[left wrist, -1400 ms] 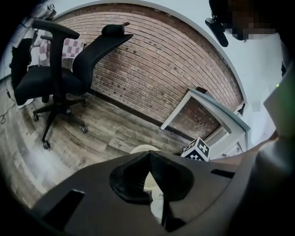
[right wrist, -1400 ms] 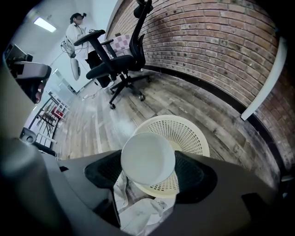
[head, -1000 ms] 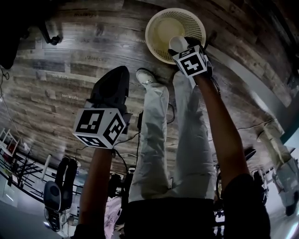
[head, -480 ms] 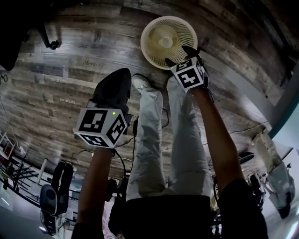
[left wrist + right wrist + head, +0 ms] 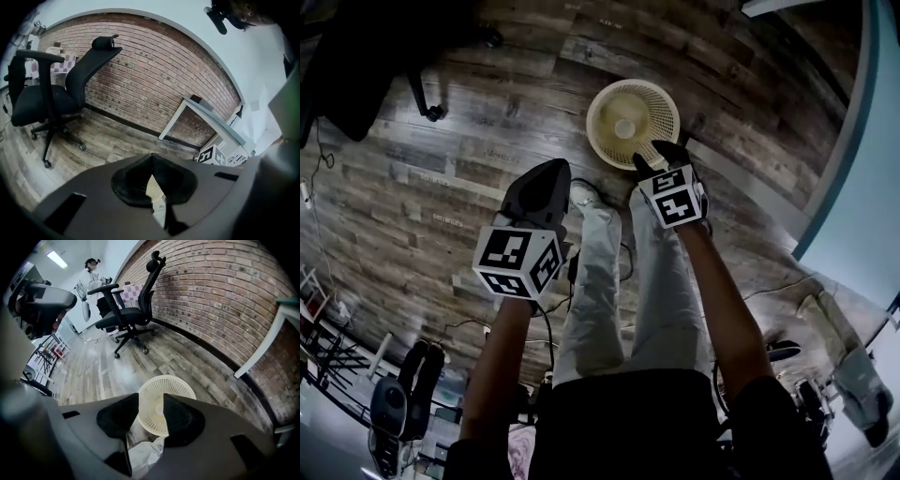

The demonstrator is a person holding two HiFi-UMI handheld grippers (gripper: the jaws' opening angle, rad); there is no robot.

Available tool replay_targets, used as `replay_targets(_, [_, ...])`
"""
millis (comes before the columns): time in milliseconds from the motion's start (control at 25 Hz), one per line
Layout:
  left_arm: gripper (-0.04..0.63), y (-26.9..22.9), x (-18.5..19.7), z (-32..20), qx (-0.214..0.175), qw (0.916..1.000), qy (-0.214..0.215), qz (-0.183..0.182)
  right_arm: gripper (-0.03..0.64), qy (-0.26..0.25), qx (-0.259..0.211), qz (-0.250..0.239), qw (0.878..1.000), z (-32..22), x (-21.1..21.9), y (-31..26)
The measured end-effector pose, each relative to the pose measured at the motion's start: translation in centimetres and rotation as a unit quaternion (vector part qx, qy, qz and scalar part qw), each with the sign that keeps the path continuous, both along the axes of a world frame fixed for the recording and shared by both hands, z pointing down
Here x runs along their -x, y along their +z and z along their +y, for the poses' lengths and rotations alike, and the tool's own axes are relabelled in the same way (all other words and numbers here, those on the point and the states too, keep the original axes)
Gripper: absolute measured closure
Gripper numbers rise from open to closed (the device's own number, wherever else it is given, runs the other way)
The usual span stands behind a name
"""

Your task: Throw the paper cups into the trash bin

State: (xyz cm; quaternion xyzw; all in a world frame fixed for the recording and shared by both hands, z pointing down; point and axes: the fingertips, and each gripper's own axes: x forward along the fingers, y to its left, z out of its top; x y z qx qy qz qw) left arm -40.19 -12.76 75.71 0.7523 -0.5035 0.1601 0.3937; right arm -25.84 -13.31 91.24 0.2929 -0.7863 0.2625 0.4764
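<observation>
In the head view the paper cup (image 5: pixel 625 127) lies inside the trash bin (image 5: pixel 657 106) on the floor, beyond the left gripper (image 5: pixel 548 178) and right gripper (image 5: pixel 659 157); the left gripper view shows its fingers (image 5: pixel 131 180) pressed together and empty; the right gripper view shows its fingers (image 5: pixel 180 420) a bit apart, having just been closing, with nothing between them.

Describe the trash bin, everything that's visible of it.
The trash bin is a round, cream-coloured basket of perforated, plastic-looking mesh. It is open-topped and stands upright on the wooden plank floor, just ahead of the person's shoe. A pale round shape at its bottom is probably a paper cup. Nothing else is seen inside.
</observation>
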Motion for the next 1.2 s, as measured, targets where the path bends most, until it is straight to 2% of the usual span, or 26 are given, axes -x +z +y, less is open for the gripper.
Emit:
replay_targets(160, [0.592,-3.6,0.7,1.6,-0.001,0.9994,-0.035,0.002,0.508,-0.001,-0.014,0.002,1.0,0.5,-0.1,-4.4])
replay_targets(480, [0.592,-9.0,-0.8,3.0,-0.018,0.9995,-0.026,-0.003,0.574,-0.003,-0.051,-0.018,0.999,-0.6,0.5,-12.9])
replay_targets(640, [0.592,-12.1,-1.6,3.3,-0.026,0.9992,-0.029,0.002,0.589,-0.012,-0.067,-0.024,0.997,-0.4,0.4,-16.5])
replay_targets(960, [0.592,-17.3,-2.4,3.3,-0.051,0.9987,-0.004,-0.009,0.611,0.012,-0.092,-0.078,0.993,0.0,1.3,-24.2])
replay_targets(1080, [0.592,-18.9,-2.9,3.1,-0.063,0.998,-0.002,-0.005,0.611,0.006,-0.102,-0.099,0.99,-0.2,2.1,-27.1])
replay_targets(1200, [0.592,-20.7,-2.4,3.0,-0.079,0.9967,0.001,-0.018,0.611,-0.004,-0.116,-0.115,0.987,-0.7,3.0,-30.6])
